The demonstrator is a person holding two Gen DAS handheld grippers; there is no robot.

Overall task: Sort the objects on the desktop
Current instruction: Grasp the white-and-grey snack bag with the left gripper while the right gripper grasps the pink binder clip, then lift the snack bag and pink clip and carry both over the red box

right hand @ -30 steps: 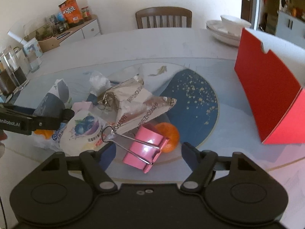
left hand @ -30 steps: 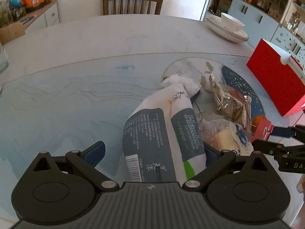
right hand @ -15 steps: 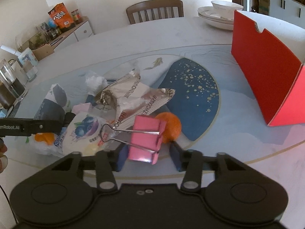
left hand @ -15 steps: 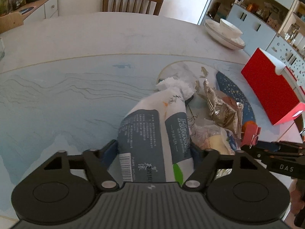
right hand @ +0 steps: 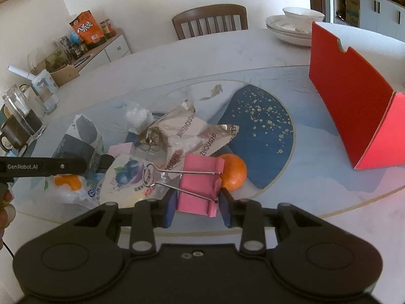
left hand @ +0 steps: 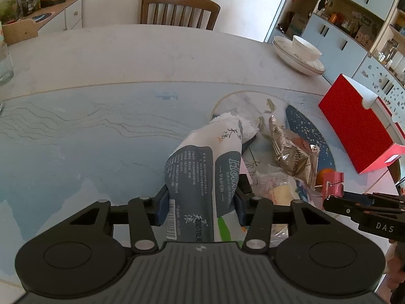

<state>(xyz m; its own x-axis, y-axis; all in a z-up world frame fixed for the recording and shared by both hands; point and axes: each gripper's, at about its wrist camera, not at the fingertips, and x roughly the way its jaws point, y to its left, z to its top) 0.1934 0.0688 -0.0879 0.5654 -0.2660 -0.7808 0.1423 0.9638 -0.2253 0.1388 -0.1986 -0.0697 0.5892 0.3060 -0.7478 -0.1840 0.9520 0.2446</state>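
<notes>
The tissue pack (left hand: 202,177) has its near end hidden behind the tongs' body. The red box (right hand: 354,106) is cut by the right wrist view's edge, and shelf items are too small to tell.

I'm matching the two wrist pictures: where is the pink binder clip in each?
Left wrist view: pink binder clip at the right edge, held at the tip of the right tongs.
Right wrist view: low centre, clip clamped between the pads.
Shared landmark: the orange, right behind the clip.
</notes>
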